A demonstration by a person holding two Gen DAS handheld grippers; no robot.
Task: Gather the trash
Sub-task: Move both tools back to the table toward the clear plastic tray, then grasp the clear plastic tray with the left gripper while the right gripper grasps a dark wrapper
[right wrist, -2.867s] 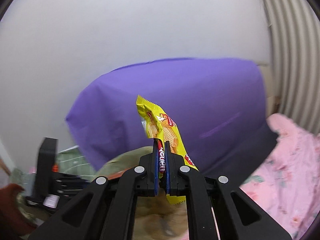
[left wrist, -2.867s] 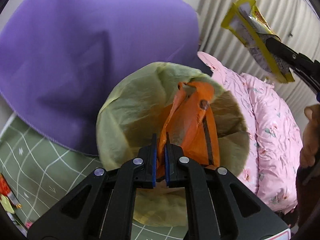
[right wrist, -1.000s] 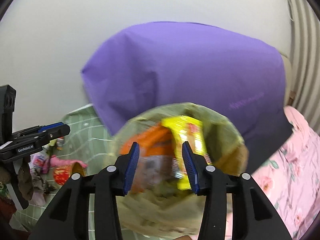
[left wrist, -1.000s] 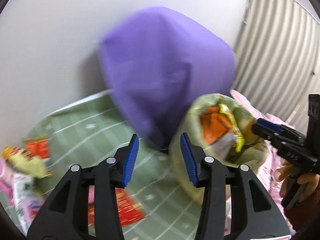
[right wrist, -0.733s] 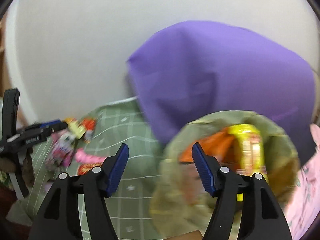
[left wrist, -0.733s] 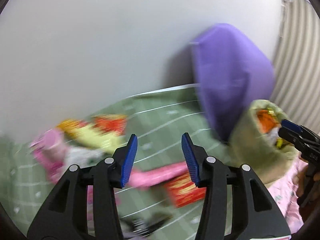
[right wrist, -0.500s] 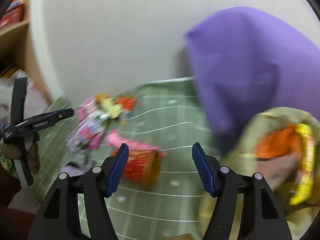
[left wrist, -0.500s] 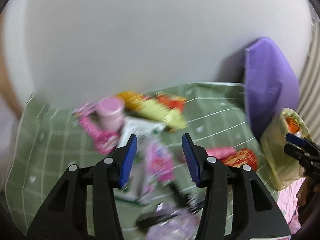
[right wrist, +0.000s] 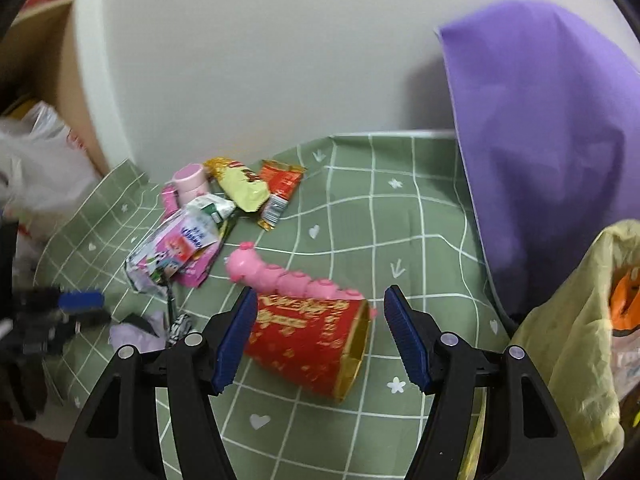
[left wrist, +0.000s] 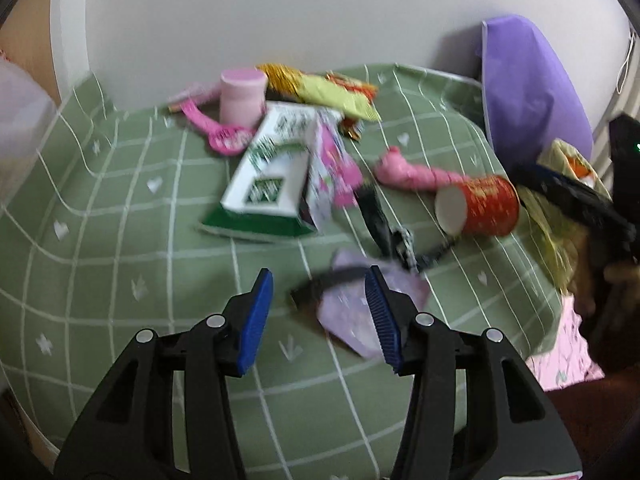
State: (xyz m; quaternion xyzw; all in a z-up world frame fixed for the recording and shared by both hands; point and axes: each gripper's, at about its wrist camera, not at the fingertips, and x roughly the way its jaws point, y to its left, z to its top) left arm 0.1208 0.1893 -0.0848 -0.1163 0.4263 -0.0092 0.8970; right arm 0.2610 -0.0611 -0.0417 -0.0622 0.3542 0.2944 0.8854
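The trash bag [right wrist: 576, 320] at my right already holds an orange wrapper [right wrist: 624, 300], so part of the job is done. Plenty is left on the green checked cloth [right wrist: 400, 216]: the red paper cup [right wrist: 308, 340] on its side, the pink toy [right wrist: 288, 278] touching it, the milk cartons [left wrist: 276, 168], the snack wrappers [right wrist: 256, 188] and pink bottle [left wrist: 242, 96] at the far edge, and a crumpled purple wrapper [left wrist: 360, 308].

My right gripper [right wrist: 316, 336] is wide open and empty, with the cup lying ahead between its jaws. My left gripper [left wrist: 318, 320] is half open and empty, near the purple wrapper, with a black cord [left wrist: 384, 236] across it.

The cloth is bare to the near left and far right. The purple cushion [right wrist: 540, 128] crowds the bag.
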